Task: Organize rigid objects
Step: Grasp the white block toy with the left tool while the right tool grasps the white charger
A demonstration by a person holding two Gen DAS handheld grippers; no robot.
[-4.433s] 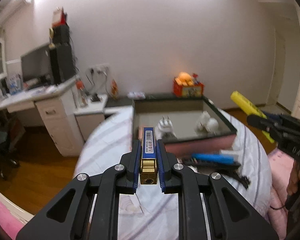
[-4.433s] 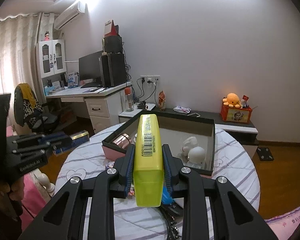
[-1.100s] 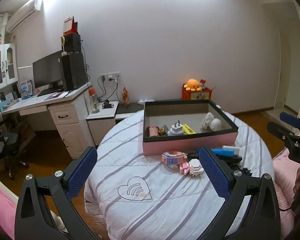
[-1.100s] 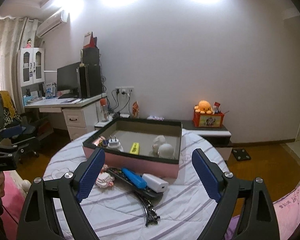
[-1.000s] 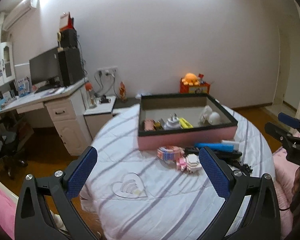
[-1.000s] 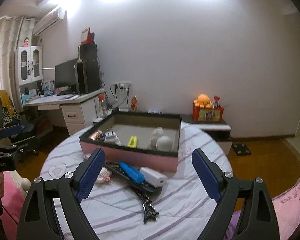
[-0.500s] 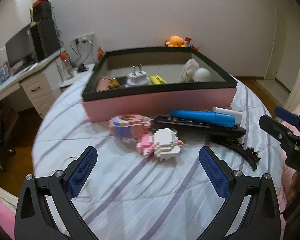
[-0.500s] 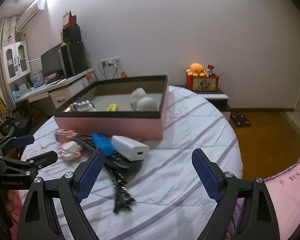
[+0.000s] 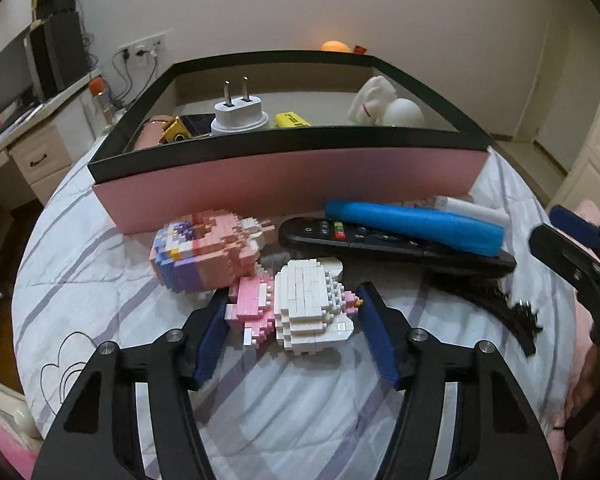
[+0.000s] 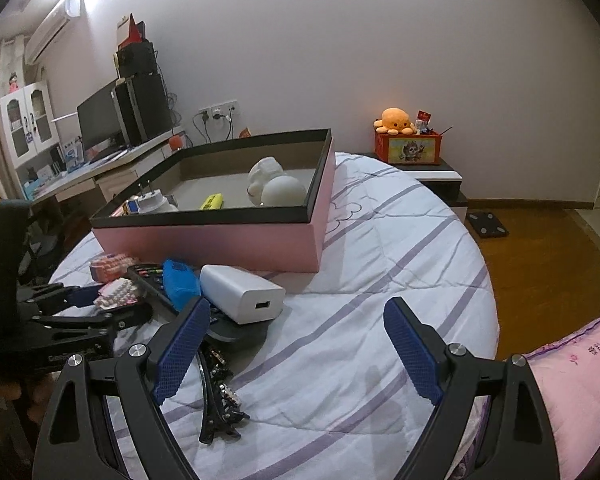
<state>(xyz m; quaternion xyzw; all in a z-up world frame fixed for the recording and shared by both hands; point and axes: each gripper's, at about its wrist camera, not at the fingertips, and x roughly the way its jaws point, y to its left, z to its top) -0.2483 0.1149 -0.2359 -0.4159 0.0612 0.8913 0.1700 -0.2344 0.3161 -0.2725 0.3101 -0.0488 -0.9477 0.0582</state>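
Note:
My left gripper [image 9: 292, 316] is open, its blue pads on either side of a white and pink brick figure [image 9: 300, 304] lying on the bed; whether the pads touch it I cannot tell. A second pink and purple brick figure [image 9: 204, 248] lies just behind. A pink box with a black rim [image 9: 284, 176] holds a white plug [image 9: 240, 114], a yellow highlighter [image 9: 292, 120] and white figures [image 9: 384, 104]. My right gripper [image 10: 296, 344] is open and empty above the bedcover, right of a white charger [image 10: 242, 292] and a black hair clip [image 10: 216, 396].
A black remote [image 9: 392, 246] carries a blue cylinder [image 9: 412, 224] in front of the box. The striped white bedcover [image 10: 400, 264] is bare on the right. A desk with a monitor [image 10: 100, 120] stands at the back left, an orange plush [image 10: 396, 120] on a cabinet behind.
My left gripper has dropped close to the bed and narrowed from wide open around the white and pink brick figure. My right gripper has moved lower and nearer the charger.

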